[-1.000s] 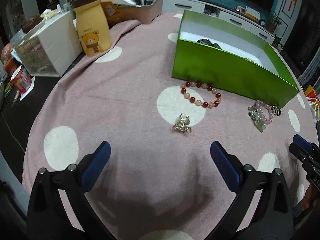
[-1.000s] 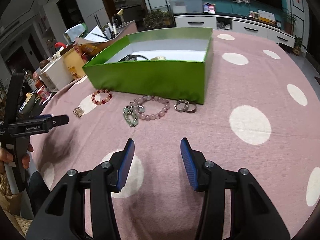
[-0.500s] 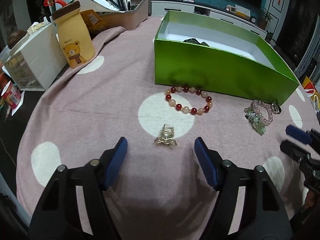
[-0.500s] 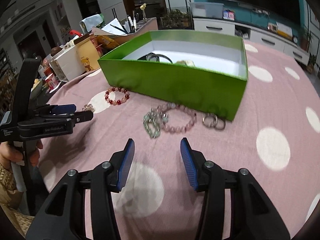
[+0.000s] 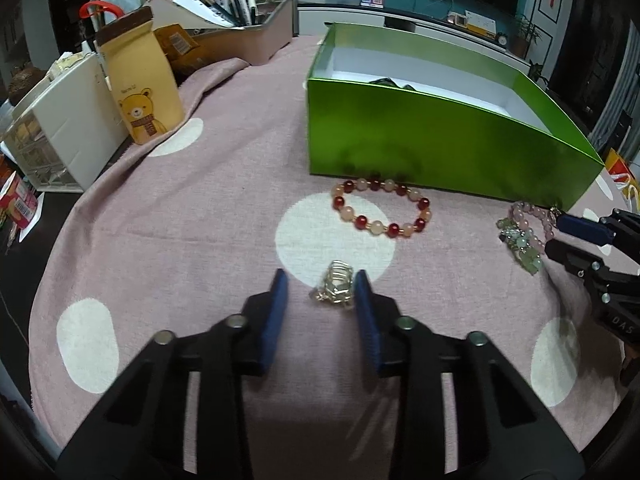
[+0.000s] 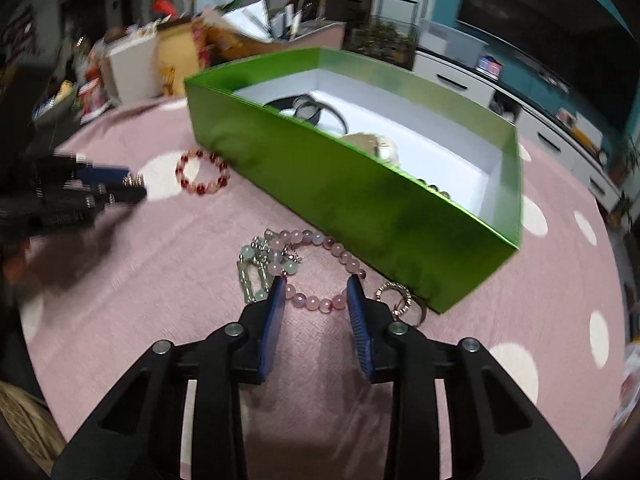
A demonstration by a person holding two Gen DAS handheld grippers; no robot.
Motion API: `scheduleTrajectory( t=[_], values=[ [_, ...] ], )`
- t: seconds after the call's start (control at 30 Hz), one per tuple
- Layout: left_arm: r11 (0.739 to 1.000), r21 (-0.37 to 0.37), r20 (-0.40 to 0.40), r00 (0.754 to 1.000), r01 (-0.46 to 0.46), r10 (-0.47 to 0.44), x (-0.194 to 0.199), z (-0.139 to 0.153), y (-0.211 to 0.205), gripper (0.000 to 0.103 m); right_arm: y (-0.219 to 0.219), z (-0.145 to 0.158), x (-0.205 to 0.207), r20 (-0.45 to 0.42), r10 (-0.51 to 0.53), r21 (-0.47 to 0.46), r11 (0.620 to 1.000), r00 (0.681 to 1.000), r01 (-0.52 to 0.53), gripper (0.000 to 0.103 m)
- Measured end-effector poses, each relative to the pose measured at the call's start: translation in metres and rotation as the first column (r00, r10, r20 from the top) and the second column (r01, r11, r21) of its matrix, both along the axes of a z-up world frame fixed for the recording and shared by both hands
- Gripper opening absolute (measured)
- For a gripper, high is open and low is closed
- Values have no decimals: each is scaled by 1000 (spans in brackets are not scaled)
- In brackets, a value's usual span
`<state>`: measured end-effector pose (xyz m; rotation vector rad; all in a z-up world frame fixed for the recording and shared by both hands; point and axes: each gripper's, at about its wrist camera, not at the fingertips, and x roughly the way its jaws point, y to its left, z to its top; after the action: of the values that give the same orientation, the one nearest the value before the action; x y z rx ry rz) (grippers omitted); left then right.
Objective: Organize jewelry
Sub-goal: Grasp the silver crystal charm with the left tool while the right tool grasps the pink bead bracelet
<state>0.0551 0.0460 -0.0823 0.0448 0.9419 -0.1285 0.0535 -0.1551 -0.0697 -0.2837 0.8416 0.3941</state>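
We see our left gripper as two black plastic arms with long open slots cut in them. Each arm has two round silver screws on top. The tips wear flat blue pads with fine ridges. Our right gripper looks just the same: black arms, silver screws, blue ridged pads. From the side, it shows small silver screws and white letters on the black plastic.
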Motion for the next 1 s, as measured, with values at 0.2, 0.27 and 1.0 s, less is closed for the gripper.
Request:
scheduleTrajectory(
  t=[0.2, 0.27, 1.0],
  values=[
    [1000, -13, 0, 1000, -6, 6, 0, 0, 2, 22, 8, -4, 3, -11, 81, -29, 996, 997, -81, 16],
    [1000, -17, 0, 1000, -2, 2, -1, 1, 1, 22, 16, -5, -2, 2, 109, -62, 992, 994, -109, 11],
    [998, -64, -5, 1000, -4, 4, -9, 9, 5, 22, 14, 1, 0, -69, 79, 57, 996, 994, -75, 10]
  ],
)
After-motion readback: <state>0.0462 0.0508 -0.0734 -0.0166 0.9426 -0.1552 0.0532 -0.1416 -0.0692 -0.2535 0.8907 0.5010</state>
